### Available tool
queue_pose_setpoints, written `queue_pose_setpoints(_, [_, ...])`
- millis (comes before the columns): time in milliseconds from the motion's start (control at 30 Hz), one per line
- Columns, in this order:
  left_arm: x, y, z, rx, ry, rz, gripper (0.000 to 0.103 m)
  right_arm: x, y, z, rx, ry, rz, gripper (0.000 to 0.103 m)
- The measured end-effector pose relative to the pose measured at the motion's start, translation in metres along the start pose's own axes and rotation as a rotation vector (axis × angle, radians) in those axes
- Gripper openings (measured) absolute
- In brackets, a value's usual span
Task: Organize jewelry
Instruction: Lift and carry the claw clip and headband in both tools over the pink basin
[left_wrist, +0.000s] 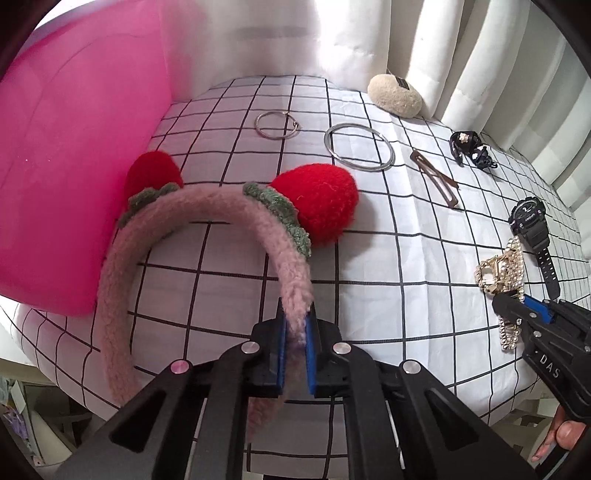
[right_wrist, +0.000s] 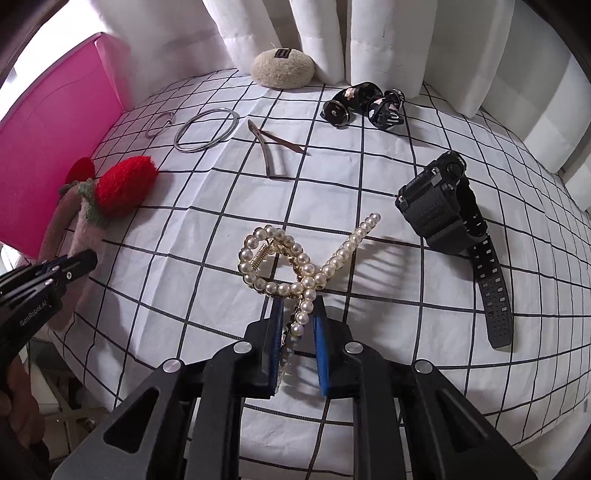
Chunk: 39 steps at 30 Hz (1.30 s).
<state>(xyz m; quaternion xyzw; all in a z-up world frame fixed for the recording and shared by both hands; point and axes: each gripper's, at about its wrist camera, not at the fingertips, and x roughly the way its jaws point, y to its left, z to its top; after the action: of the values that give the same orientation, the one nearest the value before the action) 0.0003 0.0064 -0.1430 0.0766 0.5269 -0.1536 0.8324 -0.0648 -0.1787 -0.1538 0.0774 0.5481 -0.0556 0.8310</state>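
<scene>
the left gripper (left_wrist: 295, 317) was clamped tight on one end of the fuzzy pink headband (left_wrist: 207, 229), its blue pads pressing the plush from both sides. the band arched up and away ahead of the jaws and curved back down on their left, with two red strawberry ears (left_wrist: 317, 203) at the top of the arch. a pink box (left_wrist: 74, 155) stood just beyond the band on the left side.

the right gripper (right_wrist: 297, 317) had closed on the lower tail of the pearl hair claw (right_wrist: 291, 266), a strand of pearls running down between its pads. the pearl loop and the other tail lay just ahead of the fingertips on the checked cloth (right_wrist: 369, 369).

ahead and to the right of that gripper lay a black watch (right_wrist: 450, 221), its strap trailing back. further ahead were a brown hair clip (right_wrist: 273, 147), a large silver bangle (right_wrist: 207, 129) and a smaller ring (right_wrist: 159, 123) to its left. a dark patterned bow clip (right_wrist: 365, 103) and a beige fuzzy pad (right_wrist: 282, 68) rested farthest off, near the white curtain (right_wrist: 332, 33).
</scene>
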Motion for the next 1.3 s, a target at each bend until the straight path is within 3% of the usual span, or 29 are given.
queue_pose_setpoints(633, [-0.074, -0.013, 0.024, 0.016, -0.183, -0.059, 0.008, -0.057, -0.012, 0.018, 0.014, -0.123, 0.042, 0.016])
queue_pose_setpoints(1100, [-0.174, -0.045, 0.078, 0.054, -0.462, -0.132, 0.008, -0.144, -0.017, 0.069, -0.033, -0.338, 0.055, 0.016])
queue_pose_setpoints(1300, [-0.233, -0.027, 0.1, 0.037, -0.597, -0.091, 0.008, -0.177, 0.006, 0.104, -0.106, -0.434, 0.114, 0.016])
